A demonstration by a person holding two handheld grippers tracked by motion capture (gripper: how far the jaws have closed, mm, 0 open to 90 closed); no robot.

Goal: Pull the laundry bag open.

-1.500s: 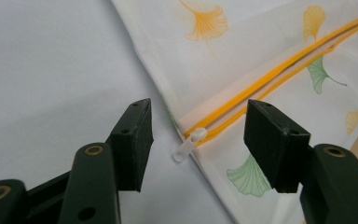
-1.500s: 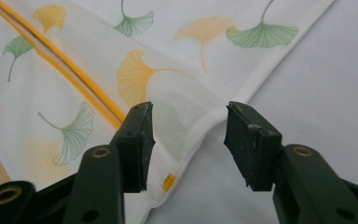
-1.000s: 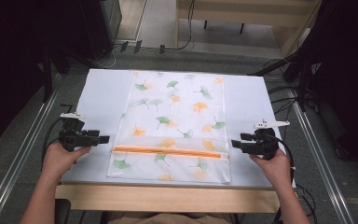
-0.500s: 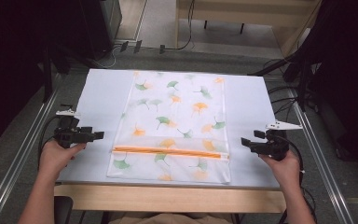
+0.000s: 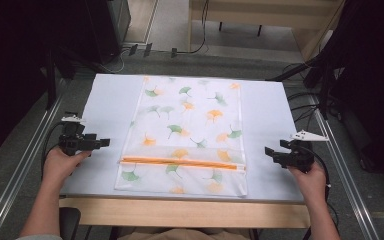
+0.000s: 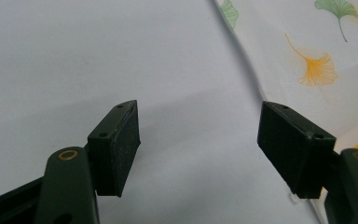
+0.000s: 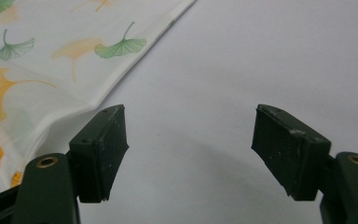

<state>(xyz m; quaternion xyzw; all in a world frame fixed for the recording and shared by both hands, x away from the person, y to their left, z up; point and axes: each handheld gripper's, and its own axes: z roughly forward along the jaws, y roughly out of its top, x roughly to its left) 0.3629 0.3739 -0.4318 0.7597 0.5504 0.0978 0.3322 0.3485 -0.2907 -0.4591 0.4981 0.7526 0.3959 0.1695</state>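
A white cloth (image 5: 190, 125) printed with green and orange ginkgo leaves lies flat in the middle of the pale table (image 5: 110, 100). An orange stripe (image 5: 180, 162) crosses it near the front. My left gripper (image 5: 102, 143) rests left of the cloth, apart from its edge. Its jaws have just been opening, and the left gripper (image 6: 198, 144) has nothing but bare table between them, with the cloth's edge (image 6: 307, 46) at the right. My right gripper (image 5: 269, 151) sits right of the cloth. The right gripper (image 7: 189, 149) has also just been opening, with nothing in it and the cloth (image 7: 51, 46) to its left.
Metal rails (image 5: 27, 165) run along both sides of the table, with cables (image 5: 305, 107) trailing at the right. The table's wooden front edge (image 5: 180, 212) is close to the person's forearms. Wooden furniture (image 5: 260, 15) stands beyond the far edge.
The right gripper has drawn back to the right, away from the cloth's edge, and its jaws have spread. The left gripper has stayed nearly in place with its jaws a little wider.
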